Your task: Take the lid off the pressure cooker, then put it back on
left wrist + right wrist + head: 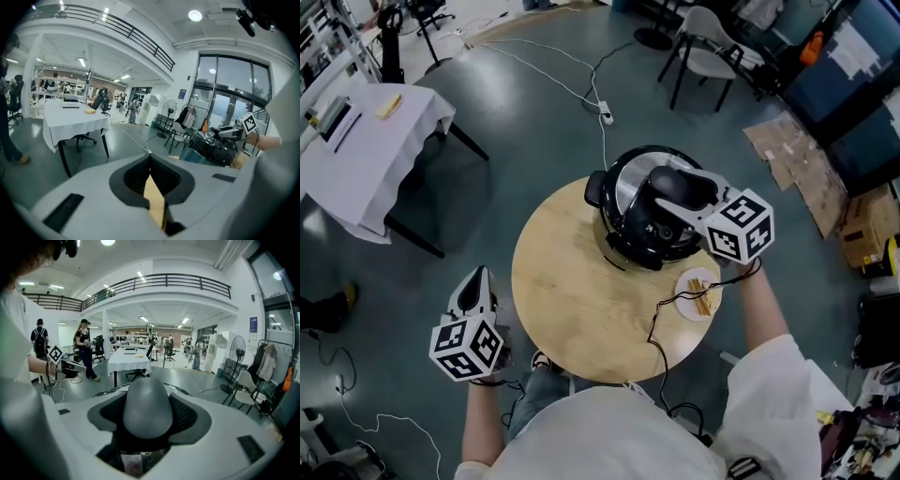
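One pressure cooker point(630, 246) — lid point(628, 184) on, contents hidden

In the head view the right gripper point(671, 193) hides most of the rounded grey lid handle point(145, 409) on the black pressure cooker point(630, 236). The yellowish pieces point(702, 292) on the small white plate point(682, 284) are too small to identify.

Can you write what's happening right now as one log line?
right gripper: shut on lid handle | lid: on pressure cooker | left gripper: shut, empty, beside table
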Available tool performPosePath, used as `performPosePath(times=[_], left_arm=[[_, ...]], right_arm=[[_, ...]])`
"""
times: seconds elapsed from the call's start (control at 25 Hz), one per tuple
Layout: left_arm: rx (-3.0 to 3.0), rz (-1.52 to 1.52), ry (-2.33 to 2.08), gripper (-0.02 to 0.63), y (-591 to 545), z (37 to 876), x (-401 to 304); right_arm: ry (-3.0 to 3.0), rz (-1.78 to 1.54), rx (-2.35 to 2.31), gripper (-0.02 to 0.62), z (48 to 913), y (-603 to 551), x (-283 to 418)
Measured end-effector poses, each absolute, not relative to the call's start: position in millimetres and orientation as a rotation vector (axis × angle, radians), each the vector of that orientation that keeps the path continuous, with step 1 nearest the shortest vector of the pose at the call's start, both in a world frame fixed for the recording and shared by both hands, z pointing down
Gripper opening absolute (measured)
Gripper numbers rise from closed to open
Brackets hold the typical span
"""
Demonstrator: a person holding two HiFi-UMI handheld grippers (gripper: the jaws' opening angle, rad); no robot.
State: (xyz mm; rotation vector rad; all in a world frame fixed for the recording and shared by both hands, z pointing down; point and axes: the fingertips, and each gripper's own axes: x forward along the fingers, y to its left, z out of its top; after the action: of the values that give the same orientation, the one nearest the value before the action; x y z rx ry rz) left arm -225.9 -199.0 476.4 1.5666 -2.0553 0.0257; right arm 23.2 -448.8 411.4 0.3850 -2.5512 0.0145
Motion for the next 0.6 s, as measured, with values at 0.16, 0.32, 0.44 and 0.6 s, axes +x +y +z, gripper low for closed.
performPosePath(times=[0.16, 0.32, 0.44, 0.6], left_arm=[[1.578, 0.026, -2.055, -0.011, -198.8, 474.3, -227.2], [1.589, 0.025, -2.049, -0.011, -196.7, 473.2, -226.5], [1.598, 0.025, -2.044, -0.011, -195.1, 471.9, -226.5], [1.615, 0.02, -2.039, -0.011, -194.8, 468.6, -228.1]], right_arm=[[-2.548, 0.014, 0.406, 0.288, 412.1, -449.3, 23.7], [-2.539, 0.017, 0.454, 0.299, 412.2, -450.0, 25.7], [-2.517, 0.004, 0.494, 0.309, 411.7, -451.1, 26.6], [-2.516, 0.011, 0.531, 0.333, 408.0, -451.5, 25.0]])
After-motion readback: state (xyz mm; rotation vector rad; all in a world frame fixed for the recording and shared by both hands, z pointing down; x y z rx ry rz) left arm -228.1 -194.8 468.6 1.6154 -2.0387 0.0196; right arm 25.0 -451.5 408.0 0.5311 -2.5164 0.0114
